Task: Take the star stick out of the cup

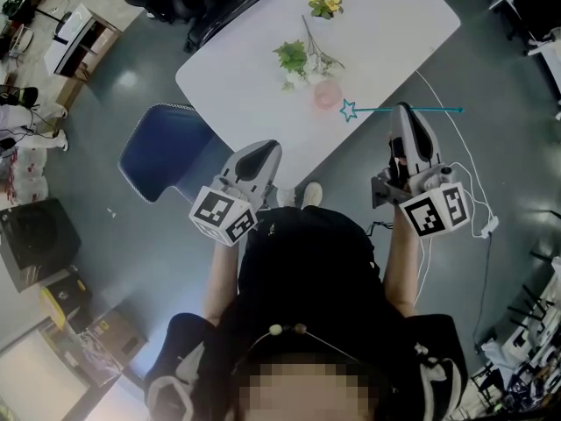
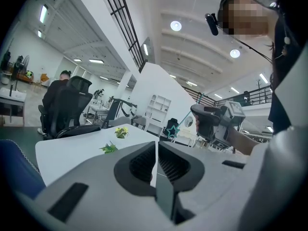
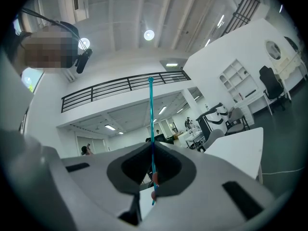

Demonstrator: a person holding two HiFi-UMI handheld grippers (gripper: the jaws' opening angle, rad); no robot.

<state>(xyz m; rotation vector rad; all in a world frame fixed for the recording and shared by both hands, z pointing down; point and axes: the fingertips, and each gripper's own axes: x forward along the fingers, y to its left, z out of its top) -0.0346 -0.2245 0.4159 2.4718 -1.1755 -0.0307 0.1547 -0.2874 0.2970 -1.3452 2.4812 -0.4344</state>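
Open-plan office, high-ceilinged: white surface (image 1: 377,24), blue chair (image 1: 166,160), black office chair (image 2: 72,105), white shelving (image 3: 232,78), railed mezzanine (image 3: 120,88), round ceiling lights (image 3: 149,34).

- The thin teal plastic star stick (image 1: 375,110) (image 3: 151,114) is out of the cup. It is clamped between the closed jaws of the right hand-held gripper (image 1: 403,110) (image 3: 153,172).
- In the head view it runs level across the picture. Its open, outlined star tip (image 2: 172,130) points toward the cup and sits just beside it, over the white bench (image 1: 263,77).
- The small, translucent pink cup (image 1: 327,95) stands upright on the bench near its front edge.
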